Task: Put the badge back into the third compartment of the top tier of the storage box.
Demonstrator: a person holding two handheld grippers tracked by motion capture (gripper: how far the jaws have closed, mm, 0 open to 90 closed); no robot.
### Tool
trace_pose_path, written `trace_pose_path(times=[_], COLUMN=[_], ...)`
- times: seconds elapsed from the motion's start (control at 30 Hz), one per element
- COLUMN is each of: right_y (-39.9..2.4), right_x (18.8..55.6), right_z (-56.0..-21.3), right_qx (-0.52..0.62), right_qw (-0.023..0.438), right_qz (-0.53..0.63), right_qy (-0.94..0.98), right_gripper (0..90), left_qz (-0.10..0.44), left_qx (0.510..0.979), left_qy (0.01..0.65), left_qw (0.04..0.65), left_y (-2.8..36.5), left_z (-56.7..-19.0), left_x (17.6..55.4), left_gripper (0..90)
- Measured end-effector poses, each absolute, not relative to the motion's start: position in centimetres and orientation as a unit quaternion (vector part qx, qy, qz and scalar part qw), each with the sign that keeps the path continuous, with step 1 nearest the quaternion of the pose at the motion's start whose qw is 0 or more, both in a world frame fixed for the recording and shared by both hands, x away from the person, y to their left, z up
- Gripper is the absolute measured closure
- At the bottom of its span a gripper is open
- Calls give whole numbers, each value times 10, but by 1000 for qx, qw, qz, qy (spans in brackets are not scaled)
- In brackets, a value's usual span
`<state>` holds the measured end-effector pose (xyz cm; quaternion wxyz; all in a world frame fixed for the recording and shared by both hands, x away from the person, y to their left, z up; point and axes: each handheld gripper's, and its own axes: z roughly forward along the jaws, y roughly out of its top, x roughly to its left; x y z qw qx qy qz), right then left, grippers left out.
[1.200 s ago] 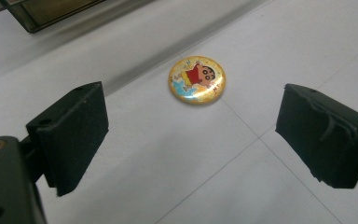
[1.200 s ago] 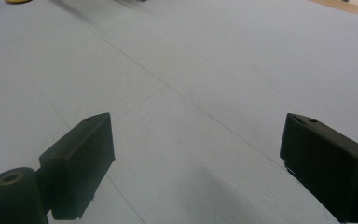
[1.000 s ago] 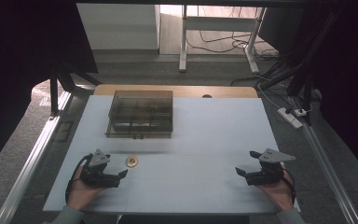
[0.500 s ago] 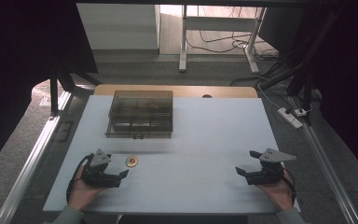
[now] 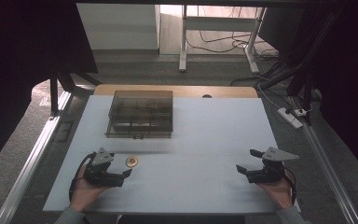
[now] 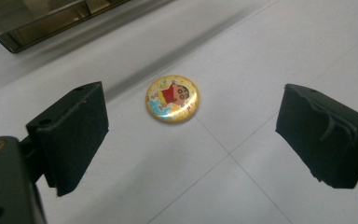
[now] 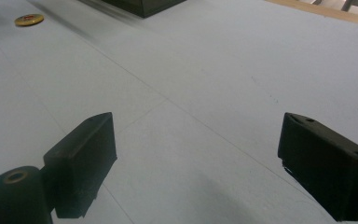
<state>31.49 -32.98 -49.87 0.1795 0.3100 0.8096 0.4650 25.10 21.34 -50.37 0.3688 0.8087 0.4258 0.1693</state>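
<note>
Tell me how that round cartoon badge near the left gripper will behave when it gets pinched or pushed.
The badge lies flat and low on the table, so it will probably slide when pushed rather than roll. Its domed, glossy face suggests the pads could slip off it. It looks thin and stiff, likely light; the open left gripper would probably have to grip it by the rim.

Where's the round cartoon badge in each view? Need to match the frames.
High view: badge lies on the table at lower left, just ahead of the left gripper.
Left gripper view: badge sits upper centre, beyond the open jaws.
Right gripper view: badge at far top left.
Shared landmark: the clear compartment box, behind the badge.
</note>
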Motion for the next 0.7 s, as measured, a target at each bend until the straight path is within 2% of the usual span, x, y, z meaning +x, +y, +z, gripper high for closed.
trace_pose_path(times=[0.7], right_y=[-324], right_x=[313], right_z=[-497], right_qx=[308], right_qw=[186], right_qz=[463], right_qy=[810], right_gripper=[117], left_qz=[166], left_qx=[817], left_qy=[413], left_qw=[368], left_y=[210], left_z=[-486], left_x=[251], left_gripper=[101])
